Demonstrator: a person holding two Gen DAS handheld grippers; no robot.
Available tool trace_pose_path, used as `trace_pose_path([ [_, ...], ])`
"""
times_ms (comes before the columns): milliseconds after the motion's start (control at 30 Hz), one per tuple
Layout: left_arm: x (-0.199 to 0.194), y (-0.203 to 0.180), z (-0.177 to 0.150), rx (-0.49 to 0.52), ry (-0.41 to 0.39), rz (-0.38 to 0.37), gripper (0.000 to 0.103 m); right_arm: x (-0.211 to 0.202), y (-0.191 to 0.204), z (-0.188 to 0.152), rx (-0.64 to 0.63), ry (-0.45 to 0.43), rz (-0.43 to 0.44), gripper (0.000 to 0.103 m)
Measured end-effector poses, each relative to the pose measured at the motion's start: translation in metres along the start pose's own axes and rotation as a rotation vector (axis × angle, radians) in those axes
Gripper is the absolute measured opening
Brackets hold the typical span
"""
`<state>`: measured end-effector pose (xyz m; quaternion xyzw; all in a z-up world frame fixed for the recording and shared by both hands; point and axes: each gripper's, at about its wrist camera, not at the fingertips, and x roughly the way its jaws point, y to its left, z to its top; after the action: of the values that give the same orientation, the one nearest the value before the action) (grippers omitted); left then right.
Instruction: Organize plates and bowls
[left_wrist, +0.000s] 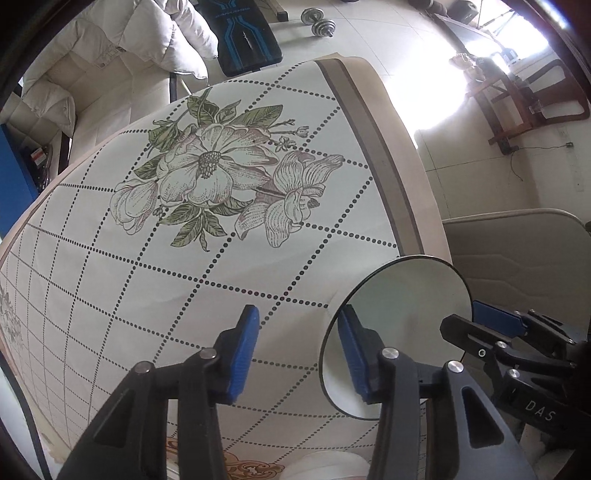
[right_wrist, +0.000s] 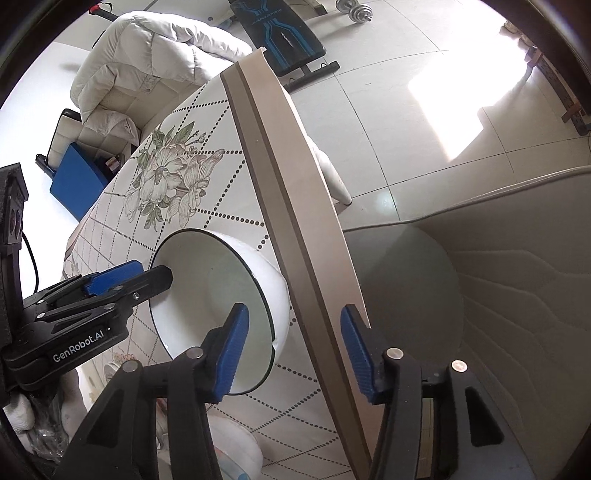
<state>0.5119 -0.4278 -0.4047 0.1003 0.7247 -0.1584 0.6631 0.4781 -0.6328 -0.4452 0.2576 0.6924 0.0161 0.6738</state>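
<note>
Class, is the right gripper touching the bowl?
Cannot tell. Right wrist view: the right gripper straddles the bowl wall, but neither contact nor gap shows plainly.

Bright daylight, blown-out window glare upper right, strong fisheye edges.

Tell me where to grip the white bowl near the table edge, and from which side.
Grip the bowl by its thin dark-lined rim, one of the fingers inside and one outside the wall. Come from above: it sits upright and open on the table, and its rounded outer wall looks too wide and smooth to span. The side nearest the table edge looks free; the left gripper is already at the opposite rim.
</note>
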Motion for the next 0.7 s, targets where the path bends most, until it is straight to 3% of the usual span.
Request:
trace_pose_path([
  [133,0.002,-0.005,-0.002,0.005,0.008,-0.03,0.023,0.007,0.003,0.001,-0.013,0.025,0.009,0.035],
  [200,0.003,-0.008,-0.002,0.012,0.014,-0.037,0.018,0.011,0.006,0.002,-0.019,0.036,0.011,0.02],
  [300,0.005,-0.01,-0.005,0.012,0.021,-0.049,0.01,0.015,0.008,0.002,-0.008,0.056,0.031,0.011],
  [700,-0.003,-0.019,-0.011,0.002,0.013,-0.035,0.007,0.012,0.013,-0.001,-0.024,0.06,0.014,0.01],
])
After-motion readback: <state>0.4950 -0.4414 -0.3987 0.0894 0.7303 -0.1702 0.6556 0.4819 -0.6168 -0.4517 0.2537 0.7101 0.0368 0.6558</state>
